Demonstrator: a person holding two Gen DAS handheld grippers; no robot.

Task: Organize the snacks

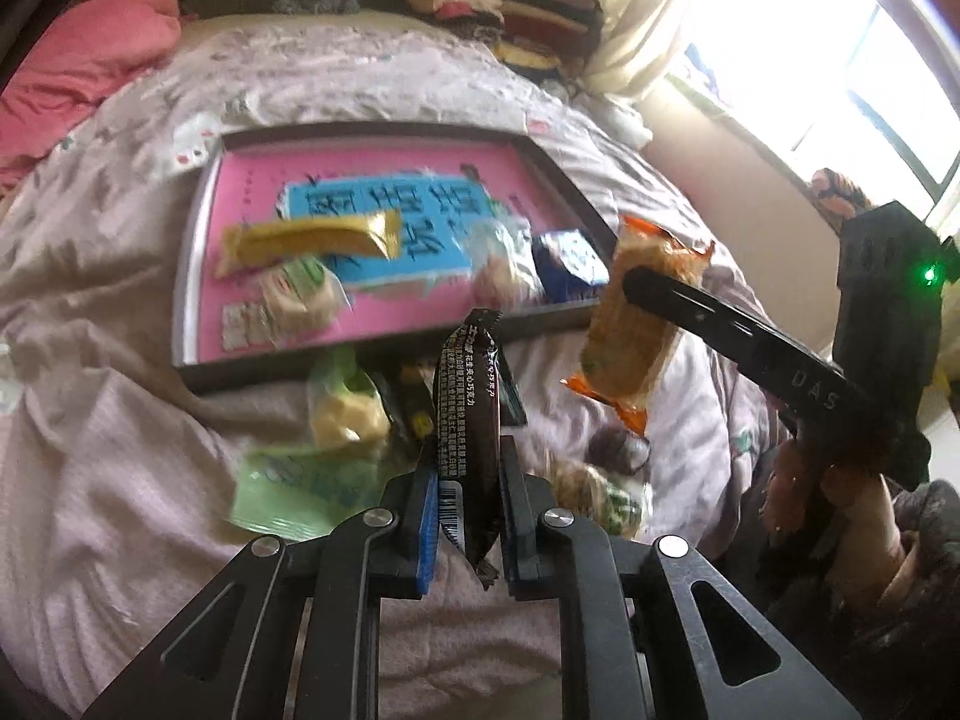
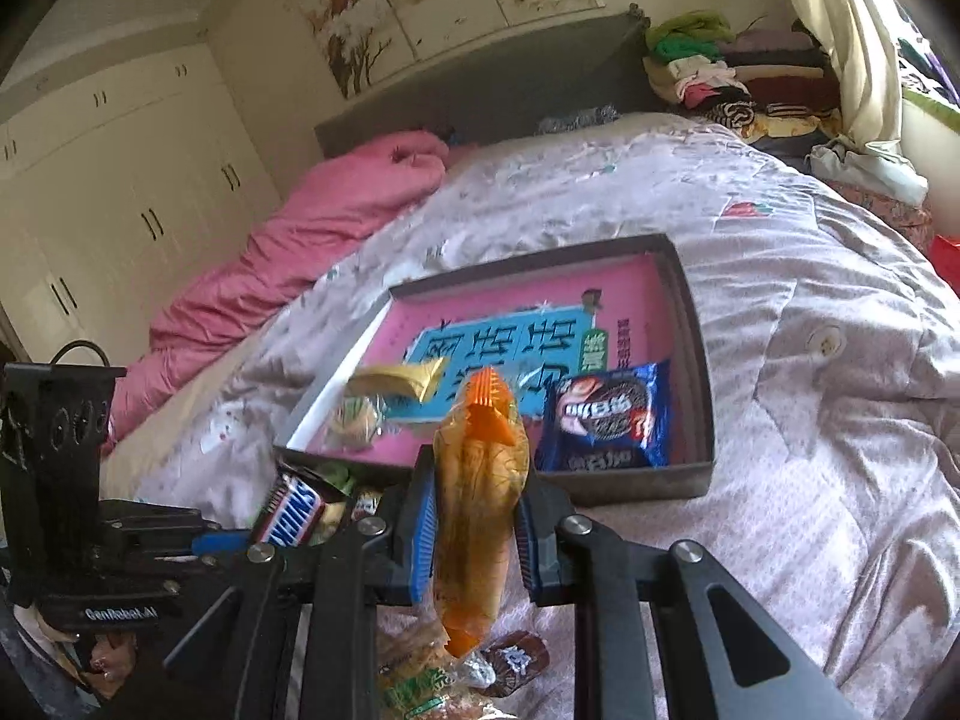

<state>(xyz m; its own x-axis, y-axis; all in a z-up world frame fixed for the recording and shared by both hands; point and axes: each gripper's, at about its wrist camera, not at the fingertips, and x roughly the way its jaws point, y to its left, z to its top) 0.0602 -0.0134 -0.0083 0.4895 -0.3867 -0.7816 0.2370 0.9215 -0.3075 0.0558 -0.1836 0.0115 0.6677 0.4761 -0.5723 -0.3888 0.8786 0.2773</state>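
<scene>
Your left gripper [image 1: 467, 462] grasps the brown chocolate bar [image 1: 468, 414]; your right gripper [image 2: 477, 516] grasps the orange-wrapped snack [image 2: 480, 480] before the tray [image 2: 699, 360].

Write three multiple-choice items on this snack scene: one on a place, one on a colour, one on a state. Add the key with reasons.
1. Where does the blue Oreo pack lie?
A. Inside the box
B. On the pink blanket
C. On the floor

2. What colour are the ends of the packet in the right gripper?
A. Green
B. Orange
C. White

3. What is the state of the left gripper?
A. Open and empty
B. Shut on a dark chocolate bar
C. Resting in the box

Key:
1 A, the pack sits at the box's near right corner.
2 B, orange shows at the top and the bottom of the wrapper.
3 B, the jaws press both sides of the bar, held above the bed.
</scene>
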